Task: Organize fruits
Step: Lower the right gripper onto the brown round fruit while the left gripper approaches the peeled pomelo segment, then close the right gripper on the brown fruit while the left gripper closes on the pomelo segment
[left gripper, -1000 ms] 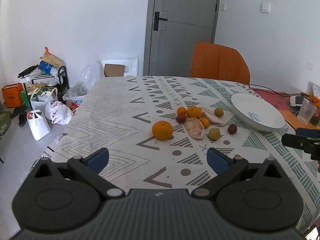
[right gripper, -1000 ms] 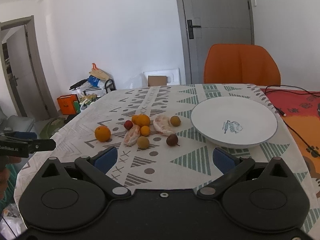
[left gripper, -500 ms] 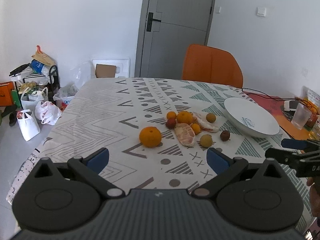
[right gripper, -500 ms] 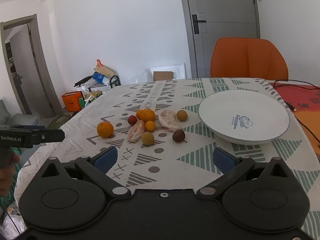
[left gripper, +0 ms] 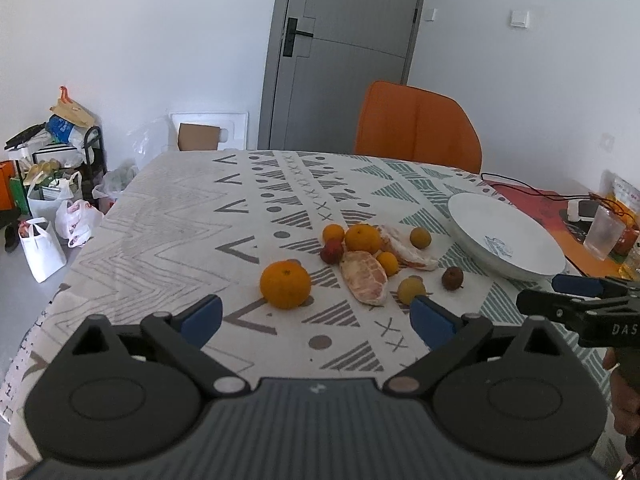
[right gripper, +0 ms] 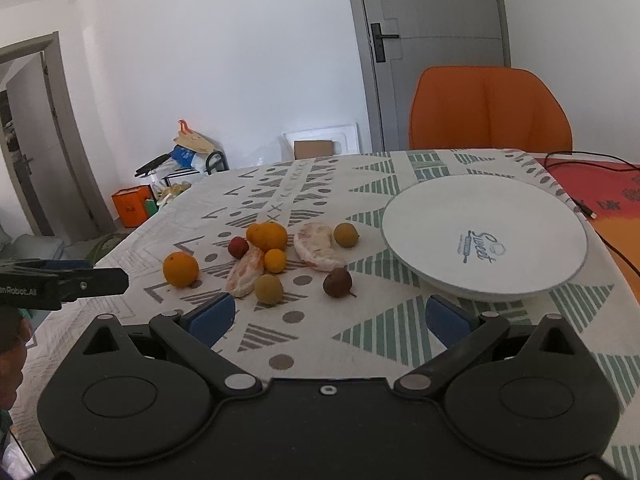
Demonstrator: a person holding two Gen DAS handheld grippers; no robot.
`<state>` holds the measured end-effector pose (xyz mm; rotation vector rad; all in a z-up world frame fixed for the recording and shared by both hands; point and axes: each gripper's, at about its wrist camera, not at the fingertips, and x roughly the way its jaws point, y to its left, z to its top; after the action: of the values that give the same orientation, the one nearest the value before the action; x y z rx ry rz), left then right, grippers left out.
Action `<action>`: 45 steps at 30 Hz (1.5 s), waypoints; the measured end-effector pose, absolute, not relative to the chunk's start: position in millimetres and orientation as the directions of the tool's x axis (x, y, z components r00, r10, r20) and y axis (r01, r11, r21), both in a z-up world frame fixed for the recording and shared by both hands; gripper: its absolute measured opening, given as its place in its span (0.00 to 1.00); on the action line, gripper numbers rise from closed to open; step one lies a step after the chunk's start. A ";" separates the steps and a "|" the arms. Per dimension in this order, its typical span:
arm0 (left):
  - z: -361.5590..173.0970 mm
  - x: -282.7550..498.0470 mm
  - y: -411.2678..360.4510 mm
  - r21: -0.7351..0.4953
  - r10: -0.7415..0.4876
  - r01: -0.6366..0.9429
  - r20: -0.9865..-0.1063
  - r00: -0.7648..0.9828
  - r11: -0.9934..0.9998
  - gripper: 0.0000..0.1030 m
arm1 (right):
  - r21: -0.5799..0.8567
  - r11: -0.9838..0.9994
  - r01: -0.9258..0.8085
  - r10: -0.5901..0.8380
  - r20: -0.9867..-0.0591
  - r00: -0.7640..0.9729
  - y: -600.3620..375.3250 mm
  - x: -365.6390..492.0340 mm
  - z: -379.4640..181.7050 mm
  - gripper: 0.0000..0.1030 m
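Several fruits lie in a cluster on the patterned tablecloth: a large orange [left gripper: 285, 284] [right gripper: 181, 269] nearest the left, a peeled pomelo piece [left gripper: 364, 277] [right gripper: 245, 272], a second peeled piece [right gripper: 316, 245], a dark brown fruit [left gripper: 452, 278] [right gripper: 338, 283], yellowish round fruits [left gripper: 411, 290] [right gripper: 269, 289], a red one [right gripper: 238, 247]. A white plate [left gripper: 505, 237] [right gripper: 484, 236] stands right of them, nothing in it. My left gripper [left gripper: 316, 318] is open, just short of the large orange. My right gripper [right gripper: 328, 318] is open, short of the brown fruit.
An orange chair [left gripper: 418, 126] stands at the table's far side before a grey door [left gripper: 348, 52]. A plastic cup [left gripper: 603, 232], cables and a red mat [right gripper: 600, 196] lie right of the plate. Bags and boxes [left gripper: 48, 200] crowd the floor at left.
Both grippers have moved forward toward the fruit cluster; the fruits and plate appear larger and nearer. Both stay open and empty. Nothing on the table has moved.
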<state>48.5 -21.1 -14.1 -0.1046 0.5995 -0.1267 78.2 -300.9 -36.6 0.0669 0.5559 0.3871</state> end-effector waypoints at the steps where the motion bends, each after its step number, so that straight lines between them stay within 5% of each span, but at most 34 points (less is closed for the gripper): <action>1: -15.2 51.3 -20.8 -0.134 -0.148 0.087 -0.556 0.818 0.987 0.94 | 0.171 0.923 -0.343 0.382 -0.501 0.777 -300.7 80.2 -37.3 1.00; 12: -28.5 79.9 -20.0 -0.174 -0.179 0.093 -0.584 0.792 0.980 0.67 | 0.211 0.913 -0.349 0.407 -0.537 0.739 -295.7 106.3 -52.3 0.76; 20: -34.2 94.3 -32.3 -0.185 -0.215 0.130 -0.585 0.782 0.974 0.62 | 0.230 0.909 -0.348 0.416 -0.562 0.715 -292.4 123.7 -61.8 0.64; 30: -36.0 112.4 -43.5 -0.215 -0.252 0.153 -0.588 0.768 0.965 0.56 | 0.197 0.910 -0.365 0.409 -0.572 0.711 -278.4 144.2 -67.2 0.61; 35: -41.7 122.6 -50.9 -0.229 -0.272 0.163 -0.601 0.752 0.960 0.56 | 0.143 0.925 -0.352 0.365 -0.596 0.715 -268.6 153.9 -74.4 0.46; 39: -45.3 130.5 -60.4 -0.219 -0.279 0.180 -0.615 0.737 0.959 0.56 | 0.160 0.924 -0.348 0.372 -0.592 0.715 -272.6 154.2 -76.8 0.22; 45: -52.5 142.8 -71.1 -0.200 -0.271 0.185 -0.639 0.720 0.962 0.56 | 0.202 0.916 -0.346 0.397 -0.581 0.711 -284.5 149.5 -76.4 0.22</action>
<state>142.8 -71.1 -52.5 -0.1253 0.7247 -0.2529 149.5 -284.5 -76.4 0.0806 0.6623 0.4128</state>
